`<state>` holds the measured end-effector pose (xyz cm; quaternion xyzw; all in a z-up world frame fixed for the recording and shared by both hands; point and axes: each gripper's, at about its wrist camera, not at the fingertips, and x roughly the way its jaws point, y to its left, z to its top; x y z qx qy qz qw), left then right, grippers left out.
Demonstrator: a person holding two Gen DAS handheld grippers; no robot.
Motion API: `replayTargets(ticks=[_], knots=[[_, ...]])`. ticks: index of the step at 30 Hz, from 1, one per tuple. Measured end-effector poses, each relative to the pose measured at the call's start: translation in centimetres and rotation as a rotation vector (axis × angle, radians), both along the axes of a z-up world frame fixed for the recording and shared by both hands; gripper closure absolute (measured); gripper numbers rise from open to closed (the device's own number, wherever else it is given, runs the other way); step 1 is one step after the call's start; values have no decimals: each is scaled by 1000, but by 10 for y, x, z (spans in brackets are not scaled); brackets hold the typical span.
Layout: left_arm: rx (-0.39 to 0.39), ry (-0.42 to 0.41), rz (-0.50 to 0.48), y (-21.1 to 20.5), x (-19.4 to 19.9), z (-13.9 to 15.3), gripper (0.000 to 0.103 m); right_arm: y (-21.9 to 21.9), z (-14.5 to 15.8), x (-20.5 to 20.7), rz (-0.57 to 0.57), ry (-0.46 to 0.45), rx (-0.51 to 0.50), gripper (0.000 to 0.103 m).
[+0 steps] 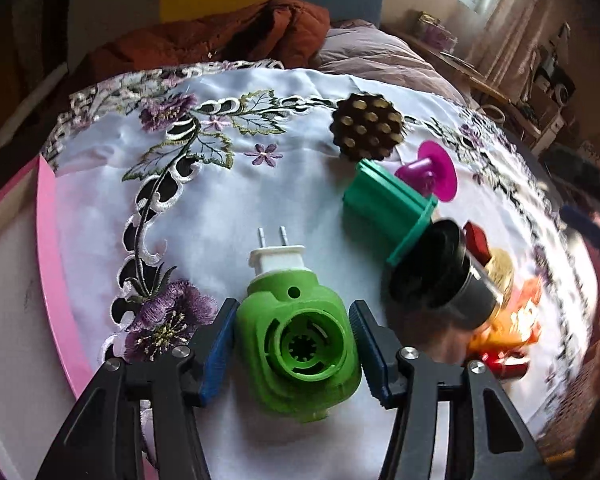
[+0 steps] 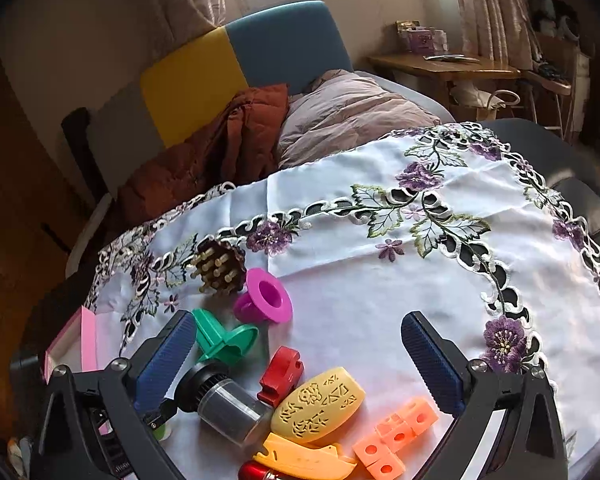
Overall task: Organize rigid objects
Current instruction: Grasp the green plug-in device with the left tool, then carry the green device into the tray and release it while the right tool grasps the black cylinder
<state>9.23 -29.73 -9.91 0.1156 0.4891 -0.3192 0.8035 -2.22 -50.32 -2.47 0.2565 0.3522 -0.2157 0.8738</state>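
Note:
In the left wrist view, a green plug-in device (image 1: 298, 340) with a white two-prong plug lies on the white embroidered cloth (image 1: 220, 208). My left gripper (image 1: 292, 320) is open, one blue pad at each side of the device, close but not clamped. In the right wrist view, my right gripper (image 2: 300, 354) is open and empty above a cluster: black-capped jar (image 2: 220, 398), red piece (image 2: 282, 374), yellow perforated case (image 2: 318, 404), orange blocks (image 2: 396, 436), yellow clip (image 2: 304, 462).
A teal holder (image 1: 388, 208), a magenta spool (image 1: 432, 172) and a brown pegged disc (image 1: 366, 126) lie further back on the cloth. A pink tray (image 1: 48, 264) sits at the table's left edge. A bed with blankets (image 2: 340, 116) lies beyond the table.

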Motion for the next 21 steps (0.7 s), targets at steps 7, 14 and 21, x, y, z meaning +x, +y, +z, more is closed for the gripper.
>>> replayTargets(ticks=[7, 14, 21], knots=[[30, -111, -18, -3, -12, -6, 50, 5, -6, 5, 21, 40, -19, 0], [15, -132, -28, -1, -15, -6, 50, -2, -16, 10, 52, 41, 82, 26], [5, -114, -45, 8, -29, -1, 50, 33, -16, 27, 309, 35, 111, 27]])
